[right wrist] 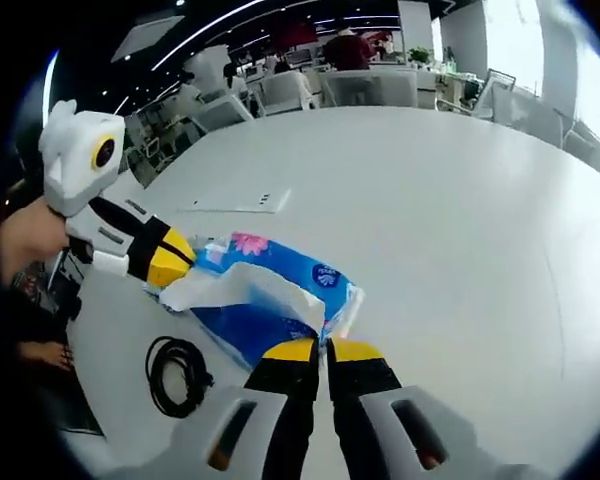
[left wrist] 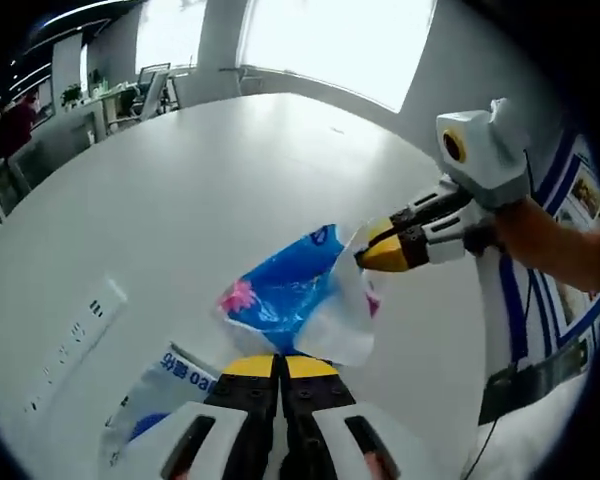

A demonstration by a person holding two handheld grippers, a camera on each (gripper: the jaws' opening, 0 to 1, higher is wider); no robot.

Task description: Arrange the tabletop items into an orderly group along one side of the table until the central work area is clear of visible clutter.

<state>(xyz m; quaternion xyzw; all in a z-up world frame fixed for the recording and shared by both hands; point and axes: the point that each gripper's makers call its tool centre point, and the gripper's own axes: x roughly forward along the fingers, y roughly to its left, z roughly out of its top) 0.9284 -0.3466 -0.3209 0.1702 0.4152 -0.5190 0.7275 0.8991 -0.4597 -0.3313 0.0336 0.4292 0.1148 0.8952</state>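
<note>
Tearing is your risk: both the left gripper and right gripper are clamped on the tissue pack, mid-table; the thin wrapper at twelve o'clock may rip.

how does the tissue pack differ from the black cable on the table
The tissue pack is blue and white soft plastic with a pink flower print; the black cable is plain black. The tissue pack is pinched at opposite ends by the left gripper and the right gripper; the black cable lies untouched. The tissue pack is a bulky crumpled bundle; the black cable is a thin flat coil. Both are on the white table.
</note>
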